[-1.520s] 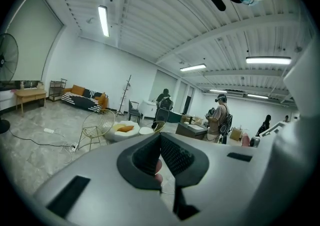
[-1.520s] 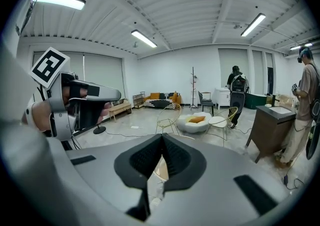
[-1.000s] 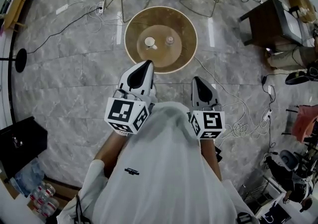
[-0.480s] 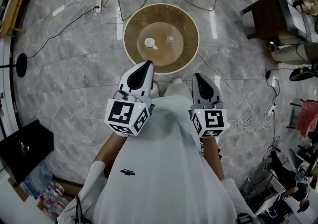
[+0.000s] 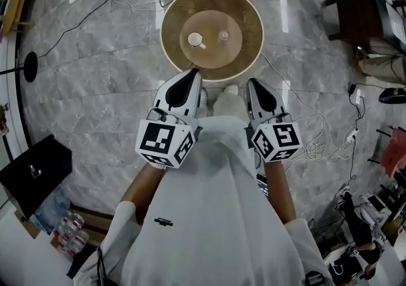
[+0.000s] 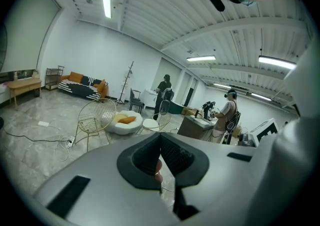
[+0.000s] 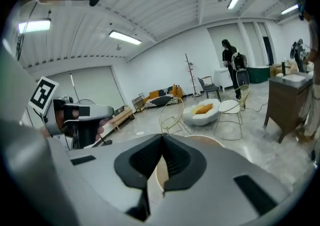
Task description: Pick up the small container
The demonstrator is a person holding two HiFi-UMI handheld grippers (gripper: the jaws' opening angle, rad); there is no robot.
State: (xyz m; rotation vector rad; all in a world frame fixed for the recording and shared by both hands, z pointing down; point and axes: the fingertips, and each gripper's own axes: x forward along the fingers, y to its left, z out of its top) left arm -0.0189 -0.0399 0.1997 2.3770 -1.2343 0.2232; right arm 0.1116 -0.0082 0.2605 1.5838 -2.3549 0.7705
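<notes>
- On the round table (image 5: 171, 6), the small container (image 5: 223, 36) stands on the darker inner disc, a little right of its centre.
- A white cup (image 5: 195, 40) sits just beside the container on the left. The two are not touching.
- Both grippers are held out in front of the person, side by side, pointing towards the table's near edge and well short of the container.
- The left gripper (image 5: 194, 74) has its dark pads brought together at the tips, and it grips nothing. In its own view (image 6: 160, 135) only a narrow slit shows below the tips.
- The right gripper (image 5: 252, 82) is likewise closed and empty, its pads meeting at the tips (image 7: 161, 136). The table's pale rim curves past just behind them.
- Between the two grippers, a light shoe (image 5: 226, 91) rests on the grey marbled floor (image 5: 95, 88), close to the table's near edge.
- White cables (image 5: 311, 145) trail across the floor on the right of the table.
- A dark cabinet (image 5: 355, 9) stands further right, well apart from the table.
- Beyond the table's far edge there are gold wire chairs (image 6: 95, 117) and a white pouf with an orange cushion (image 6: 125, 120).
- Two people (image 6: 164, 89) stand at the back of the room.
</notes>
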